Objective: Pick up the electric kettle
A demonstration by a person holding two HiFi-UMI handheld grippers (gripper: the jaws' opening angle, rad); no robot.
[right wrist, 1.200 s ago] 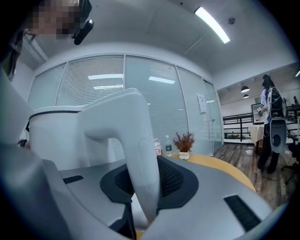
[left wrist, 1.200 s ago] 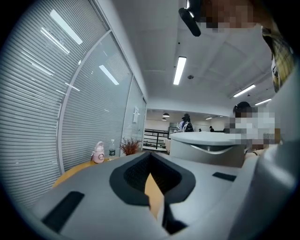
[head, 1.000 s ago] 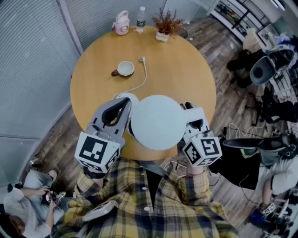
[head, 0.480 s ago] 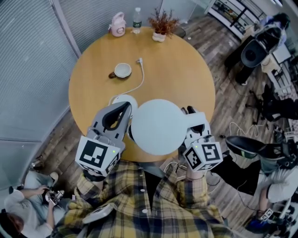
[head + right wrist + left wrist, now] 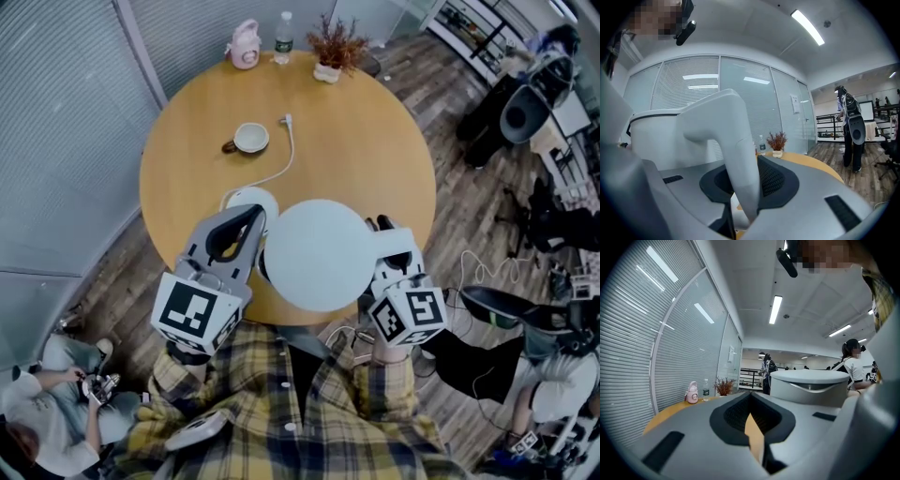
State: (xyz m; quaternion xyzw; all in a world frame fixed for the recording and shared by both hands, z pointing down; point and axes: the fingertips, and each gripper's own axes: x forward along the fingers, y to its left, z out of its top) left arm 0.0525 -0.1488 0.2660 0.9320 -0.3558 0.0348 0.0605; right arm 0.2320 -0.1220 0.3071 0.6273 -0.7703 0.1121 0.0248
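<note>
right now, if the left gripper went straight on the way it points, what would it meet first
Nothing near: the left gripper points almost level over the table, and the kettle sits to its right. Farther on, its line runs close to the potted plant at the far edge; depth is unclear.

No lettering reads clearly; the bottle (image 5: pixel 286 35) label seems too small.

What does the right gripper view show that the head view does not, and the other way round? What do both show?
Only the right gripper view: the kettle's handle between the pads of the right gripper, which press on it. Only the head view: the cup, the kettle base with its cord, and the left gripper. Both: the electric kettle, the plant and the round table.
</note>
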